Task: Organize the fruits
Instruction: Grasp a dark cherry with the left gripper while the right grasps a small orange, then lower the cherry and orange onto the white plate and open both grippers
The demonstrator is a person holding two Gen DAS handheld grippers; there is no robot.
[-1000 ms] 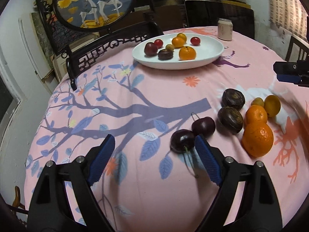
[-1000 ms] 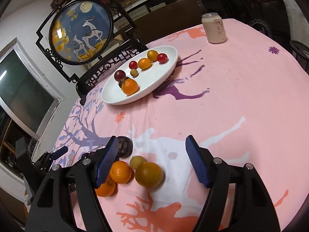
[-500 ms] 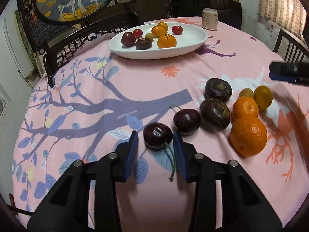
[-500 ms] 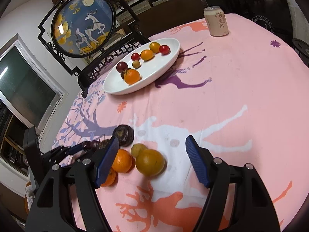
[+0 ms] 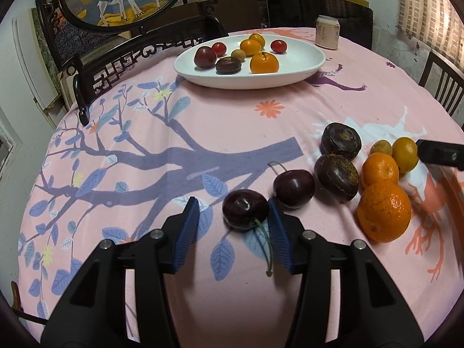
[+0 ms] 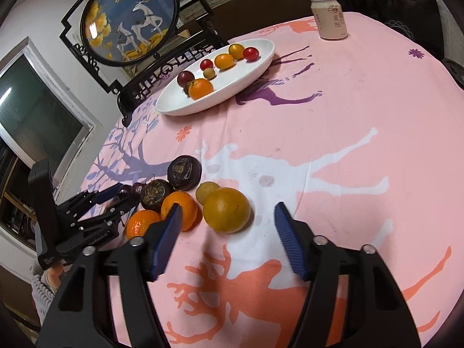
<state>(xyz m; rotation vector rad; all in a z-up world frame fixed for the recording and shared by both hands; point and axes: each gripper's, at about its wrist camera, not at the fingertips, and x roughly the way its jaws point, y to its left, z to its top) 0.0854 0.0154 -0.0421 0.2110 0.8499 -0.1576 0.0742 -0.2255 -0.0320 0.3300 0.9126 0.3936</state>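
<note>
A white oval plate (image 5: 301,66) at the far side holds several fruits; it also shows in the right wrist view (image 6: 249,72). My left gripper (image 5: 233,216) is part open around a dark cherry (image 5: 245,208) on the pink cloth; its right pad touches the cherry, the left pad stands apart. A second cherry (image 5: 293,184), two dark round fruits (image 5: 336,174), oranges (image 5: 382,211) and yellow fruits lie to the right. My right gripper (image 6: 227,219) is open around a yellow-orange fruit (image 6: 226,210), not touching it. The left gripper shows in the right wrist view (image 6: 116,195).
A drink can (image 6: 329,18) stands at the far edge of the round table. A dark carved stand with a round deer picture (image 6: 130,18) is behind the plate. Chairs (image 5: 443,87) stand around the table's far and right sides.
My left gripper moved forward and narrowed around the near cherry, then widened a little. My right gripper moved closer to the yellow-orange fruit, still open.
</note>
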